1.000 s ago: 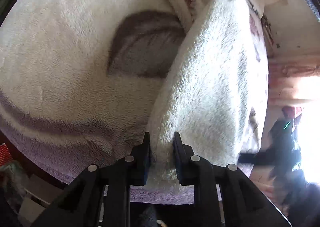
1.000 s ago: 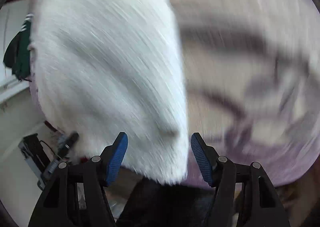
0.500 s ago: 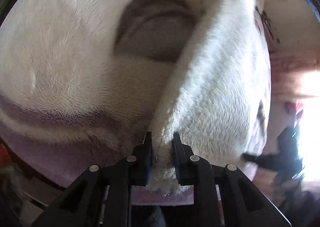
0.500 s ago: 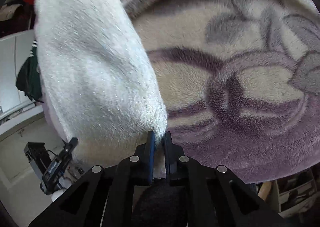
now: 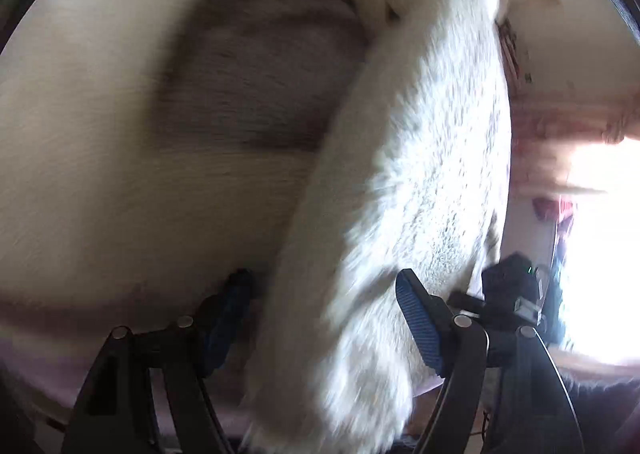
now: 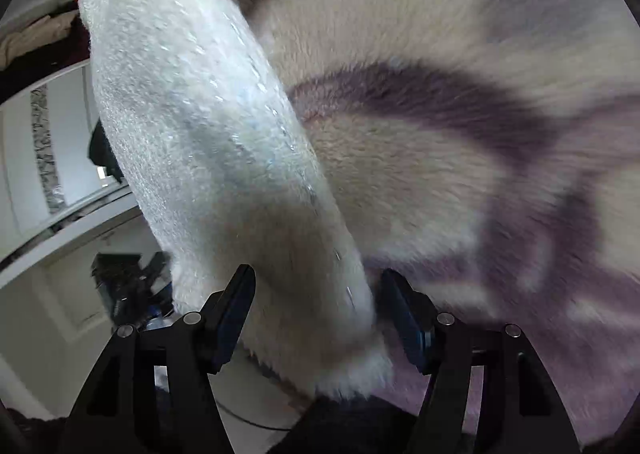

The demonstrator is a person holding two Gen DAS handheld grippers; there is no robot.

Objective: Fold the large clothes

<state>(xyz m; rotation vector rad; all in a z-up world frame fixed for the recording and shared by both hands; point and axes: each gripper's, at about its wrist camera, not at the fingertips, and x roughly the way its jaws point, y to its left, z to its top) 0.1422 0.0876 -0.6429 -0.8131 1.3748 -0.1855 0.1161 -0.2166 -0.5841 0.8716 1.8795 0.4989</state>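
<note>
While the left gripper (image 5: 324,318) stands with its jaws wide apart, a white fleece fold (image 5: 420,182) of the blanket (image 5: 100,134) hangs loose between them. The right gripper (image 6: 318,310) is likewise spread around the fold (image 6: 208,142). Only the right view shows the blanket's purple pattern (image 6: 460,94) sharply.
</note>
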